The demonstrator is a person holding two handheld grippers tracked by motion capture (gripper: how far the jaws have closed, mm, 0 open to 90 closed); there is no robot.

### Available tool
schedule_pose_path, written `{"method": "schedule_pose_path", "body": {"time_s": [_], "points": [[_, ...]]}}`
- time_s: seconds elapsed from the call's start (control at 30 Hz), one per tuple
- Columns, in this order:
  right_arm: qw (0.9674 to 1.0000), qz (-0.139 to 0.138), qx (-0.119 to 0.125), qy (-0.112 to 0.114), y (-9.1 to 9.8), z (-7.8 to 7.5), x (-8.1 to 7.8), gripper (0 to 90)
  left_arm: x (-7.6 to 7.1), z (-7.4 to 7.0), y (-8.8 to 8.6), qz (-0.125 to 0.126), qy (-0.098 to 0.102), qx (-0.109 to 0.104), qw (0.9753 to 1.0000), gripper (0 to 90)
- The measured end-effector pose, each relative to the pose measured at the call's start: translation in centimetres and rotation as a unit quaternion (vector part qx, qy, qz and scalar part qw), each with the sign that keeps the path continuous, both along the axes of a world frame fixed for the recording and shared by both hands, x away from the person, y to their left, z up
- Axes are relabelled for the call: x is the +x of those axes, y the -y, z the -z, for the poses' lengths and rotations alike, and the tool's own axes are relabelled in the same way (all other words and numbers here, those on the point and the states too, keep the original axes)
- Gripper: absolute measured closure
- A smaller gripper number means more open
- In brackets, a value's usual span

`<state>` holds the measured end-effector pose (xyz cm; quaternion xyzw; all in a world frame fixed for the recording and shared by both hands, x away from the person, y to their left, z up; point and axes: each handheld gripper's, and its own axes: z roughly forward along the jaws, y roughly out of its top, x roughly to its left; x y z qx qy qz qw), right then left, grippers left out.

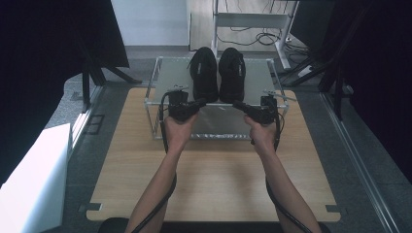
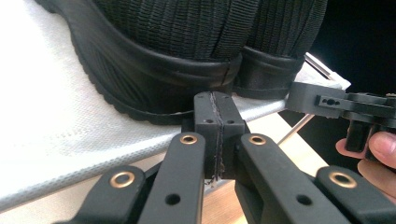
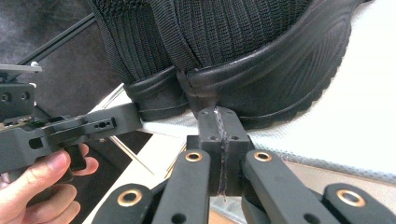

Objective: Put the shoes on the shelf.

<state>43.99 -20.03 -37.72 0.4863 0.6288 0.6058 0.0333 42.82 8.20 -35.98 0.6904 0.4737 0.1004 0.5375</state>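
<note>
Two black shoes [image 1: 217, 73] with ribbed knit uppers and grooved rubber soles stand side by side on the white fabric top of a metal-framed rack [image 1: 165, 80], their heels just beyond both sets of jaws. The left gripper [image 2: 217, 116] and right gripper [image 3: 219, 125] each have their jaws pressed together at the rack's near edge, clamping nothing visible. The rack sits on a wooden table [image 1: 214, 184].

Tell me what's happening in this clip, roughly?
A person holds the left gripper and right gripper up to the heels of a pair of black shoes standing side by side on the top shelf of a small rack. Both grippers' jaws are closed and empty, just short of the heels.
</note>
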Motion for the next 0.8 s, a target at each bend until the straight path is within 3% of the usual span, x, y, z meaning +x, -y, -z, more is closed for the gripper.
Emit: {"method": "schedule_pose_path", "body": {"time_s": [0.07, 0.2, 0.33, 0.47, 0.6, 0.8], "points": [[1.0, -0.001, -0.001, 0.001, 0.1, 0.0, -0.1, 89.5, -0.3, 0.1, 0.1, 0.004, 0.002, -0.006, 1.0, 86.1], [1.0, -0.007, 0.003, 0.006, 0.4, 0.3, -0.5, 80.0, -0.9, 0.7, 0.4, 0.027, 0.004, -0.021, 0.9994, 72.4], [0.9994, -0.031, -0.002, 0.012, 0.6, 0.8, -1.1, 70.7, -1.7, 1.3, 1.1, 0.04, 0.006, -0.019, 0.999, 58.7], [0.9991, -0.036, -0.017, 0.017, 0.5, 1.0, -1.8, 60.2, -2.3, 1.4, 1.6, 0.043, 0.016, 0.004, 0.999, 42.5], [0.9975, -0.036, -0.049, 0.037, 0.6, 1.1, -2.5, 50.8, -3.0, 1.2, 1.4, 0.03, 0.026, 0.025, 0.9989, 28.4], [0.9948, -0.025, -0.085, 0.05, 1.0, 1.6, -3.2, 37.0, -3.8, 1.7, 0.7, 0.013, 0.026, 0.056, 0.998, 16.8]]}}
